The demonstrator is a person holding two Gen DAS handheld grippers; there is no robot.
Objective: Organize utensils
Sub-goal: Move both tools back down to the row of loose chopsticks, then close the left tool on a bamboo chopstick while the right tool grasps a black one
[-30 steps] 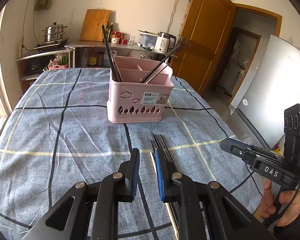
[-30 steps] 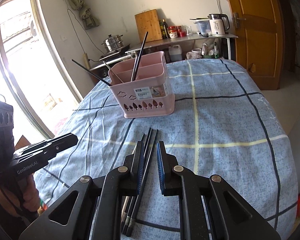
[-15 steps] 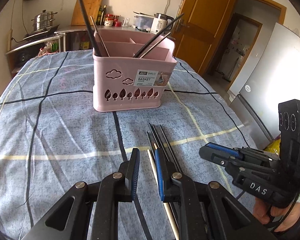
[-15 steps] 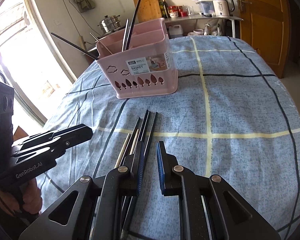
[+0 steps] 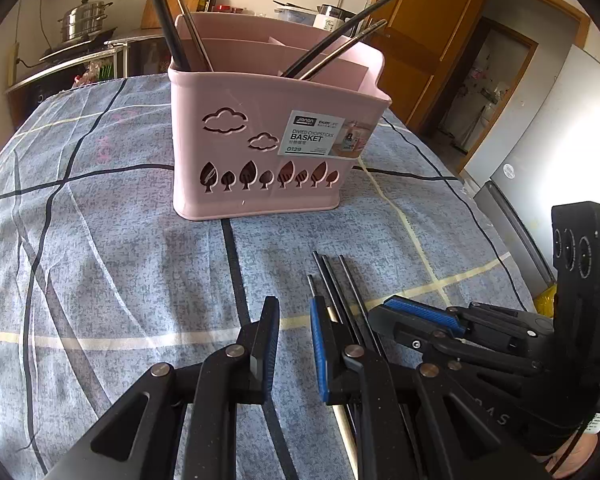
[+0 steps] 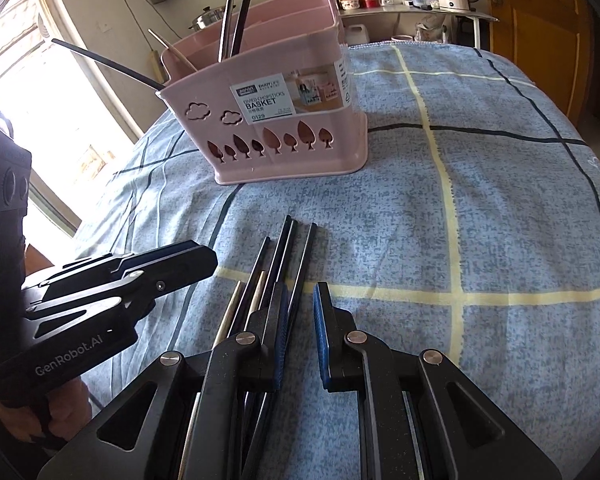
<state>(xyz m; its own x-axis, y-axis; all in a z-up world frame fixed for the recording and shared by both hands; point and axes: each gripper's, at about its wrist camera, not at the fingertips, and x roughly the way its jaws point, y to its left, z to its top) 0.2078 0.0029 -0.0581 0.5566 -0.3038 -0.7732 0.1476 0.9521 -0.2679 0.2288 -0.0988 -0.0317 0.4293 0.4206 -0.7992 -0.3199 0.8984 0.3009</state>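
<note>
Both the left gripper (image 5: 294, 344) and right gripper (image 6: 300, 336) hung with jaws narrowly apart, empty, over loose chopsticks (image 6: 284, 256) lying near the pink divided basket (image 6: 284, 120), apparently for sorting.

The bench (image 5: 100, 240) is covered by a mottled blue cloth (image 6: 500, 208) crossed with dark and pale yellow lines. A pink divided chopstick basket (image 5: 268, 136) stands upright on it, with chopsticks leaning out of its compartments. Nearer the cameras, a loose bunch of chopsticks (image 6: 288, 252), mostly black with a couple of pale ones, lies flat on the cloth, well apart from the basket.
</note>
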